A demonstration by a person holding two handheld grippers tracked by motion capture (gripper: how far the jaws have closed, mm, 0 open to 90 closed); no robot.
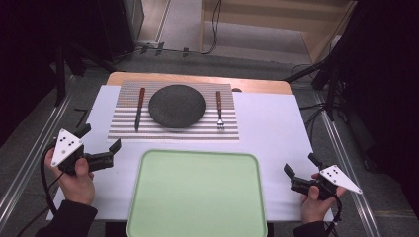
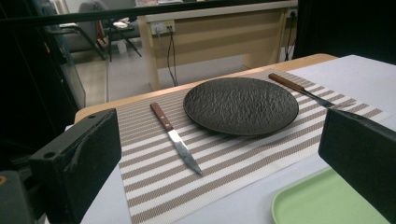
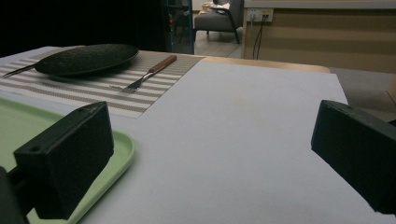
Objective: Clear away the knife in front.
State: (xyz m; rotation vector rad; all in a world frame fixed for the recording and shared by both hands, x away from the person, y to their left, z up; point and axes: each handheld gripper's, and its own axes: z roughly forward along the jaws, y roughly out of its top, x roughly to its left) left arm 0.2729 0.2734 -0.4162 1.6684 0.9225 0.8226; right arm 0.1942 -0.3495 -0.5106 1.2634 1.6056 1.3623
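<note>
A dark textured plate (image 1: 177, 105) (image 2: 240, 105) (image 3: 86, 58) lies in the middle of a striped placemat (image 1: 123, 129) (image 2: 224, 163) (image 3: 70, 91). A knife (image 1: 139, 108) (image 2: 175, 138) with a wooden handle lies left of the plate, a fork (image 1: 219, 109) (image 2: 303, 90) (image 3: 149, 72) right of it. My left gripper (image 1: 101, 139) (image 2: 219, 158) is open, held at the table's left side, aimed at the placemat. My right gripper (image 1: 300, 164) (image 3: 210, 154) is open at the right side, low over the white table cover, with nothing between its jaws.
An empty light green tray (image 1: 197, 195) (image 2: 327, 205) (image 3: 28, 130) lies at the near edge between the two grippers. A white cover (image 1: 269, 128) (image 3: 243, 130) spreads over the wooden table (image 1: 197, 79). Cables and a dark stand are on the floor beyond.
</note>
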